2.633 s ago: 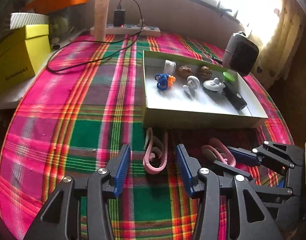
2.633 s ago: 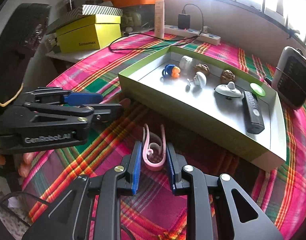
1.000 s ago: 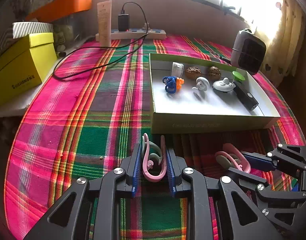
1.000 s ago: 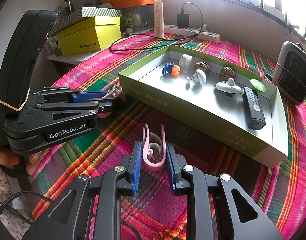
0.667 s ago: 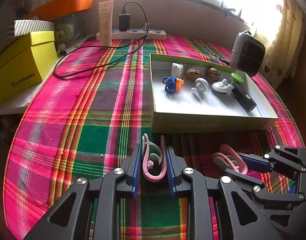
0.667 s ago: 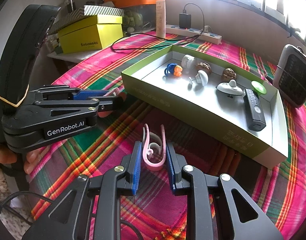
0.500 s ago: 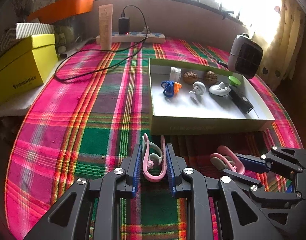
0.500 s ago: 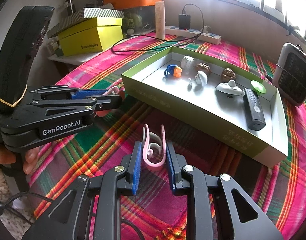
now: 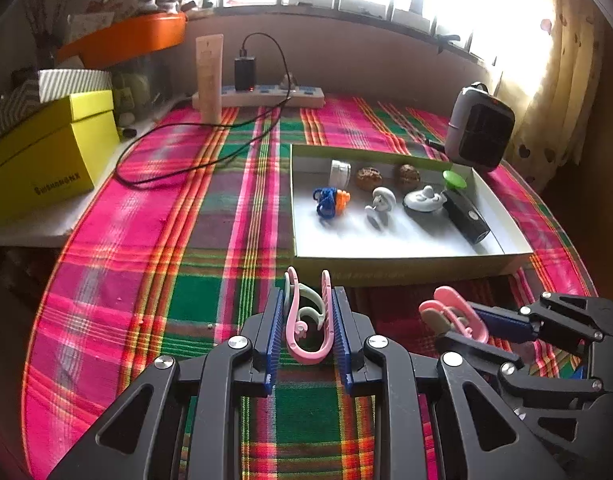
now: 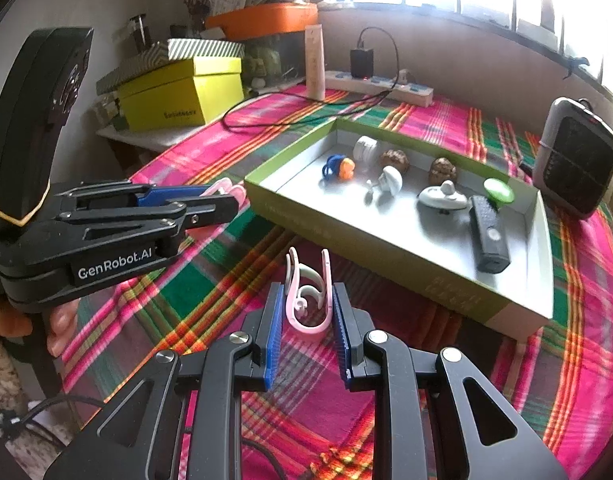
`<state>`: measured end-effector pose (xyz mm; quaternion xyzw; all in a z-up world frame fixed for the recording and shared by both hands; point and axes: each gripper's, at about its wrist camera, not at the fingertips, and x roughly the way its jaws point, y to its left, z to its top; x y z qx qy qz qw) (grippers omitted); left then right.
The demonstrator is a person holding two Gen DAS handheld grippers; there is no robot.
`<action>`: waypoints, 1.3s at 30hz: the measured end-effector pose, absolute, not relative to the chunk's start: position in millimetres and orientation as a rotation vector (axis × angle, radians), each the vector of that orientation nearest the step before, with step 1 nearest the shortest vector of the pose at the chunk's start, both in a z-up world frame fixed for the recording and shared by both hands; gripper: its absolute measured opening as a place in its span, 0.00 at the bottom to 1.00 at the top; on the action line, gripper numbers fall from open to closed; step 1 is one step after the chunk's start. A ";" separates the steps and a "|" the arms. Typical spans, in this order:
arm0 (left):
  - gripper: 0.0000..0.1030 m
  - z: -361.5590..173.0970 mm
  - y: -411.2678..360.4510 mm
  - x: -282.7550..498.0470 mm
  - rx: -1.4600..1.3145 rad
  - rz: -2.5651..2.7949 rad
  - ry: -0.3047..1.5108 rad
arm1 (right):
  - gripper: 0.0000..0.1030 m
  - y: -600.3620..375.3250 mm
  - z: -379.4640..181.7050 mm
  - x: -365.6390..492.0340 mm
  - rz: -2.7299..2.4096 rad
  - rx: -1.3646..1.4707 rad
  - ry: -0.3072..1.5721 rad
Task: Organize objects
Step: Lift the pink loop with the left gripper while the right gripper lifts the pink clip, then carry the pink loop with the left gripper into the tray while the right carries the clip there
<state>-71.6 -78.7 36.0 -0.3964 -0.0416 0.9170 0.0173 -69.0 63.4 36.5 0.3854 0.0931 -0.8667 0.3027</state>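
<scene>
Each gripper is shut on a pink clip with a pale inner spring. In the left wrist view, my left gripper [image 9: 307, 294] pinches its pink clip [image 9: 308, 320] between the blue pads, just in front of the green tray [image 9: 406, 270]. My right gripper [image 9: 480, 318] is at the lower right with the other clip [image 9: 452, 310]. In the right wrist view, my right gripper [image 10: 307, 289] holds that clip [image 10: 308, 308]. My left gripper [image 10: 222, 204] reaches in from the left with its clip [image 10: 225, 189], near the tray [image 10: 386, 264] corner.
The tray holds a blue-and-orange piece [image 9: 330, 200], a white roll, two walnuts, white hooks, a green disc and a black remote [image 9: 464, 220]. A yellow box [image 9: 46, 160], a power strip with cable [image 9: 262, 94] and a small heater [image 9: 480, 128] ring the plaid cloth.
My left gripper's jaws, earlier open around the clip, have shut on it. Over the last second both grippers keep their clips and barely shift.
</scene>
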 end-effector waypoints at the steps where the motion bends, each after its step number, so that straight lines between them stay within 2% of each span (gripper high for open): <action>1: 0.21 37.1 -78.4 -71.7 -1.228 2.851 -0.127 | 0.23 64.8 39.2 -69.8 -2.307 1.016 0.239; 14: 0.21 52.8 -68.5 -82.7 -1.164 2.849 -0.102 | 0.23 76.1 50.4 -84.3 -2.359 1.000 0.187; 39: 0.21 45.7 -58.6 -127.6 -1.202 2.816 -0.092 | 0.23 82.4 44.6 -125.9 -2.400 1.067 0.167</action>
